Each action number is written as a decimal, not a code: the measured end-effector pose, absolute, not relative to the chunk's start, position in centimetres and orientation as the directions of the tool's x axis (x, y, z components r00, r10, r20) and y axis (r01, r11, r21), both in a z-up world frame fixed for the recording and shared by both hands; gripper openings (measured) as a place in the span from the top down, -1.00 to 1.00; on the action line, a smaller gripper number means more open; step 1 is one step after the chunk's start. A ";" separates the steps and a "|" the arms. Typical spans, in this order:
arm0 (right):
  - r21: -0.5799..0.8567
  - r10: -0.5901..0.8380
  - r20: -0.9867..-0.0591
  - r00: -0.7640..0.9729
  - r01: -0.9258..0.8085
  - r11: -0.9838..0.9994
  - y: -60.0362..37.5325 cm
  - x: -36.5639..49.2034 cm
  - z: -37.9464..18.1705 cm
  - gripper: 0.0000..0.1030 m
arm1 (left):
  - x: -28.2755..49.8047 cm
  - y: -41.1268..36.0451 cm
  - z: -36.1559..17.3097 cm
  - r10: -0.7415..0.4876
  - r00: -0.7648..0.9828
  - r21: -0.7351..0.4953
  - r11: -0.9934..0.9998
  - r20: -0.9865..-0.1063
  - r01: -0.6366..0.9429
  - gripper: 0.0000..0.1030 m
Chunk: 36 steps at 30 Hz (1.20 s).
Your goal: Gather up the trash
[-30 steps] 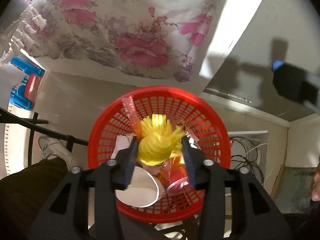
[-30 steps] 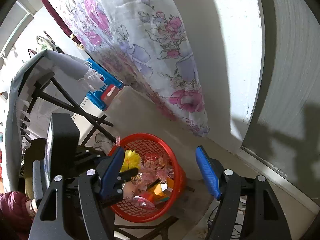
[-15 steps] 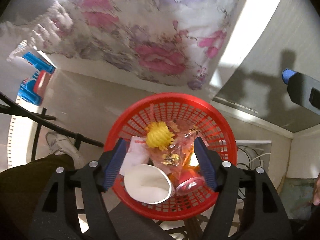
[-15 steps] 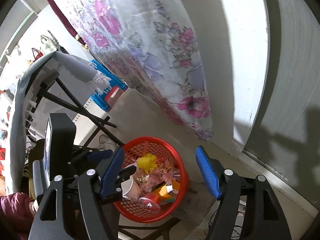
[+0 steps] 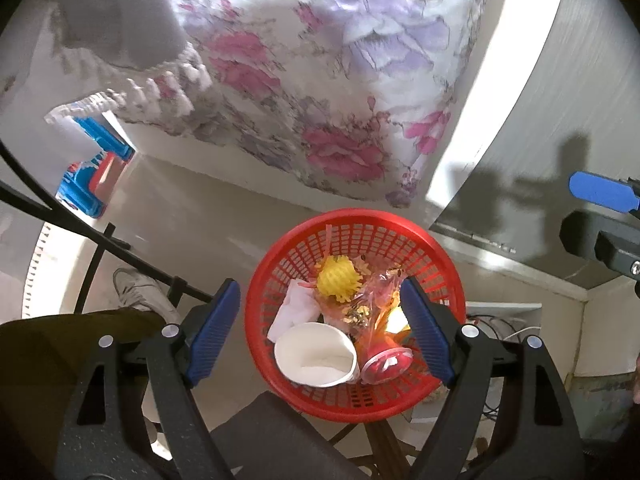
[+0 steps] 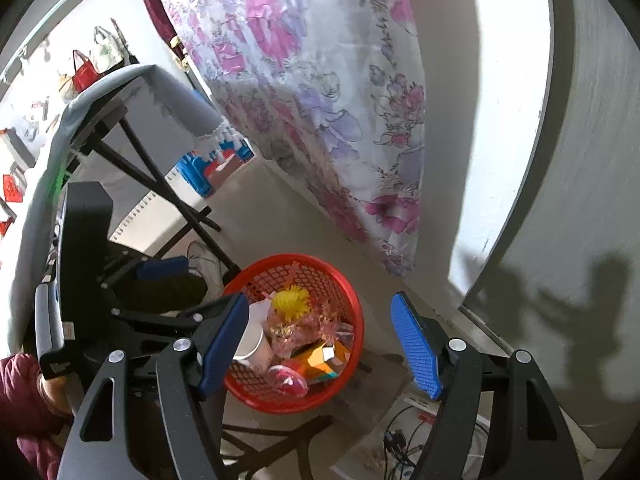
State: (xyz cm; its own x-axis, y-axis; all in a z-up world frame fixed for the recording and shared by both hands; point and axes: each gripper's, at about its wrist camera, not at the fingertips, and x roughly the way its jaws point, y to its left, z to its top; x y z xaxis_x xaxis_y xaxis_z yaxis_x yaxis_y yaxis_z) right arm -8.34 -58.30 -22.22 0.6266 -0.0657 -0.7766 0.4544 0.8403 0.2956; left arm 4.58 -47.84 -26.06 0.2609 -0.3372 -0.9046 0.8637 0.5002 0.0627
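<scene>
Jaws of the left gripper (image 5: 320,332) have just been opening and stand spread, nothing between them; the right gripper (image 6: 320,344) is spread and empty too. Yellow ball (image 5: 338,279) lies in the red basket (image 5: 448,264) with cup (image 5: 316,356) and wrappers, so this drop looks done; any remaining trash is out of view.

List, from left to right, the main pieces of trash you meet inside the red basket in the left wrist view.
Crumpled white tissue → yellow spiky ball → clear crinkled wrapper, with the white paper cup and the red-lidded cup nearer the camera, also left to right.
</scene>
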 end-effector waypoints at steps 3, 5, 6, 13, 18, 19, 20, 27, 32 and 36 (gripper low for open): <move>0.269 -0.069 -0.784 0.617 0.437 0.858 -57.2 -8.5 -21.3 -0.41 | 4.5 -46.7 -25.1 -0.360 0.272 0.056 0.511 -0.892 0.858 -0.56; 0.252 -0.070 -0.787 0.612 0.424 0.870 -56.5 -8.5 -20.9 -0.42 | 4.4 -46.0 -24.4 -0.375 0.283 0.055 0.516 -0.883 0.855 -0.60; 0.242 -0.071 -0.790 0.609 0.415 0.877 -56.0 -8.4 -20.5 -0.42 | 4.3 -45.6 -24.0 -0.384 0.291 0.055 0.520 -0.876 0.852 -0.63; 0.191 -0.078 -0.804 0.590 0.380 0.905 -53.3 -8.0 -18.5 -0.42 | 4.7 -43.8 -22.6 -0.422 0.300 0.030 0.538 -0.855 0.842 -0.64; 0.137 -0.105 -0.823 0.558 0.375 0.917 -51.6 -7.5 -16.9 -0.43 | 4.9 -42.9 -21.5 -0.459 0.297 -0.005 0.549 -0.837 0.836 -0.65; 0.131 -0.108 -0.829 0.549 0.377 0.917 -51.4 -7.3 -16.8 -0.43 | 4.8 -42.7 -21.4 -0.465 0.298 -0.004 0.545 -0.833 0.839 -0.65; 0.127 -0.109 -0.834 0.541 0.380 0.916 -51.2 -7.3 -16.6 -0.43 | 4.6 -42.7 -21.2 -0.471 0.299 -0.001 0.537 -0.830 0.843 -0.68; 0.150 -0.086 -0.881 0.466 0.445 0.883 -49.4 -8.2 -15.5 -0.51 | 3.9 -41.2 -19.9 -0.526 0.274 -0.034 0.502 -0.805 0.864 -0.77; 0.084 -0.195 -0.869 0.455 0.524 0.848 -47.9 -9.5 -13.8 -0.68 | 3.6 -40.3 -19.4 -0.534 0.258 -0.048 0.491 -0.805 0.870 -0.82; 0.090 -0.246 -0.852 0.462 0.593 0.800 -47.9 -10.0 -13.9 -0.83 | 3.0 -40.4 -19.7 -0.506 0.280 0.006 0.477 -0.816 0.879 -0.85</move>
State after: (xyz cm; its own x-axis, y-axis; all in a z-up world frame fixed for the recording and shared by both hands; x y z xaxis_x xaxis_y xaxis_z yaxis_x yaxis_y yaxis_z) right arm -9.96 -47.87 -13.87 0.4616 -0.2458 -0.8524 0.5930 0.8001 0.0903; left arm 2.99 -40.35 -19.66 0.2797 -0.5055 -0.8162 0.8790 0.4768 0.0059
